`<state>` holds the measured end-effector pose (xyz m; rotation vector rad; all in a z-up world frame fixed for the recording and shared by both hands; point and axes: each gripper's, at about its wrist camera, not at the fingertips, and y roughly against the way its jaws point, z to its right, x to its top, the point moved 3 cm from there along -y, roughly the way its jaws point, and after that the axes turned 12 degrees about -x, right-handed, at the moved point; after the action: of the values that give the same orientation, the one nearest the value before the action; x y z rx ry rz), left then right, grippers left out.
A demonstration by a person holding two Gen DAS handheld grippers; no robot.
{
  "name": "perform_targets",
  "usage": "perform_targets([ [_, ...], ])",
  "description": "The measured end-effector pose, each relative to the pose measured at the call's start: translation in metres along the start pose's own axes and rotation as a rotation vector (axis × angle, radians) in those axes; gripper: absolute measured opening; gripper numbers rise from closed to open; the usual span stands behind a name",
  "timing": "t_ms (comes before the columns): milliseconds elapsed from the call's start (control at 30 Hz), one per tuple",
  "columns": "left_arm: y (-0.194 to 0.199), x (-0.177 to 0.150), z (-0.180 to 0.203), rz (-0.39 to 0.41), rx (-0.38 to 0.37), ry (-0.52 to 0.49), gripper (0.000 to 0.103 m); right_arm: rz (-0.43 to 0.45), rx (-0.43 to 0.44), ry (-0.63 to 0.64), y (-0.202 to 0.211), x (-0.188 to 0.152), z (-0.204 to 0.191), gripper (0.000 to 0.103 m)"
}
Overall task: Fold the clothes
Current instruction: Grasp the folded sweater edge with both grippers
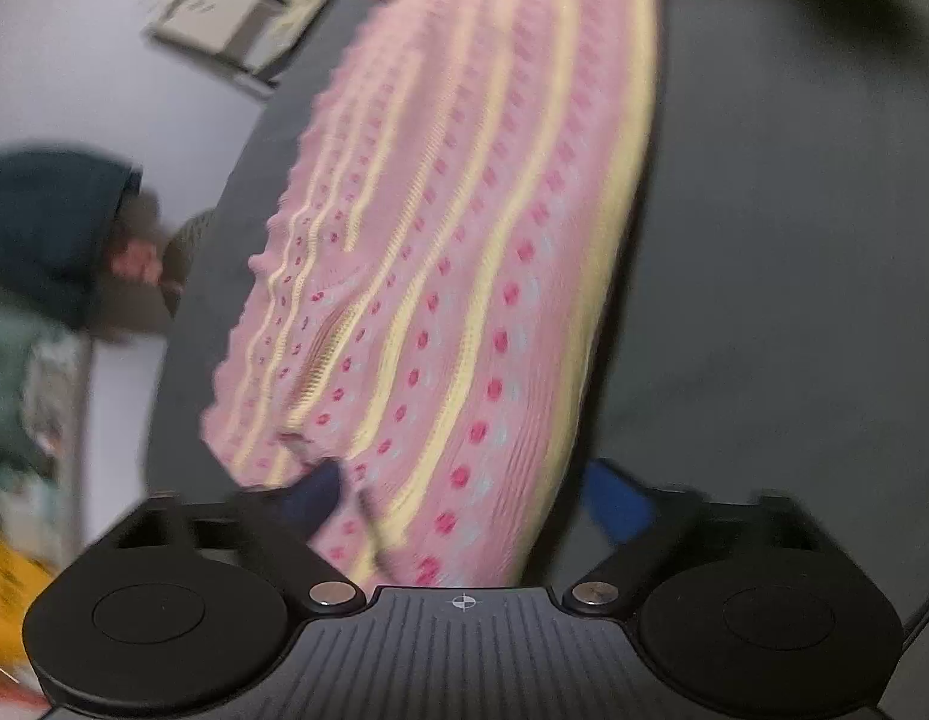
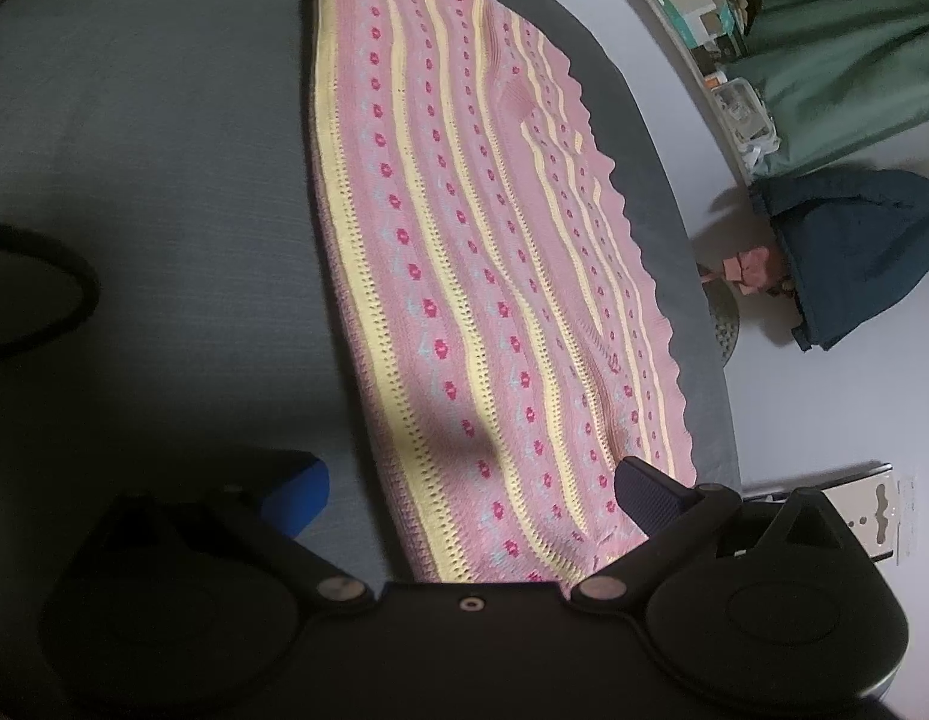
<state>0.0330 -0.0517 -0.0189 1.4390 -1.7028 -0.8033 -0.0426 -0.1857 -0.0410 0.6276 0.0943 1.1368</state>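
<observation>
garment: pink knit top [image 2: 494, 276], yellow stripes, rows of magenta dots, scalloped edge on one long side. Lies along the dark grey table [image 2: 164, 180], close to the table's edge.
lay: already looks doubled. An overlaid layer with its own stripe run sits on the scalloped side, so I judge the sleeves or one side are folded in. Reads as a long narrow strip.
left gripper [image 1: 464, 498]: jaws spread wide, released. Blue pad of one finger [image 1: 620, 504] is on bare table beside the yellow border; the other finger's dark pad [image 1: 314, 498] sits at the knit's scalloped corner. The near end of the knit runs between them. Left view is motion-blurred, so contact with the cloth is not certain.
right gripper [image 2: 470, 492]: also spread, nothing clamped. One blue pad [image 2: 302, 492] is on table just beside the yellow border, the other dark pad [image 2: 650, 489] over the scalloped corner. Straddles the opposite short end.
progress: roughly mid-task, as a judgement. Lengthwise fold seems done; crosswise fold, end to end, not yet done.
left to do: pinch one short end, carry it over to the other, flatten.
risk: loose open knit, likely to stretch or drag if only one layer gets pinched.
background: boxes and clutter on a shelf [image 2: 704, 0], green fabric [image 2: 842, 48], a dark blue jacket [image 2: 860, 252], pale floor.
</observation>
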Motion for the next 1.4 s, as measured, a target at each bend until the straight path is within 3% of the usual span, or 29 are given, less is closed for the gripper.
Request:
perform_targets([
  [133, -0.002, -0.004, 0.013, -0.087, 0.048, -0.188, 0.076, 0.011, 0.005, 0.025, 0.001, 0.002, 0.003, 0.096],
  [233, -0.003, -0.004, 0.025, -0.120, 0.086, -0.291, 0.076, 0.011, 0.086, -0.072, 0.006, 0.005, 0.013, 0.095],
  [333, -0.005, 0.001, 0.027, -0.117, 0.114, -0.273, 0.074, 0.019, 0.078, -0.070, 0.006, 0.008, 0.010, 0.095],
  [433, -0.008, 0.010, 0.023, -0.106, 0.106, -0.220, 0.059, 0.024, 0.059, -0.010, 0.003, 0.010, 0.001, 0.094],
  [467, -0.009, 0.012, 0.021, -0.104, 0.103, -0.213, 0.058, 0.026, 0.055, 0.001, 0.002, 0.010, -0.001, 0.094],
  [633, -0.015, 0.013, 0.011, -0.097, 0.096, -0.192, 0.058, 0.014, 0.019, 0.016, -0.003, 0.007, 0.002, 0.095],
  [933, -0.022, 0.002, 0.016, -0.120, 0.128, -0.298, 0.059, 0.007, -0.037, 0.116, -0.009, -0.002, 0.002, 0.094],
  [1100, -0.024, 0.000, 0.024, -0.127, 0.170, -0.334, 0.059, 0.050, 0.067, 0.019, 0.001, 0.010, 0.006, 0.094],
  [1267, -0.028, 0.004, 0.027, -0.148, 0.204, -0.366, 0.059, 0.058, -0.080, 0.166, -0.012, 0.004, -0.008, 0.095],
  [1400, -0.030, 0.008, 0.028, -0.156, 0.225, -0.375, 0.063, 0.016, -0.101, 0.167, -0.020, -0.004, -0.003, 0.095],
])
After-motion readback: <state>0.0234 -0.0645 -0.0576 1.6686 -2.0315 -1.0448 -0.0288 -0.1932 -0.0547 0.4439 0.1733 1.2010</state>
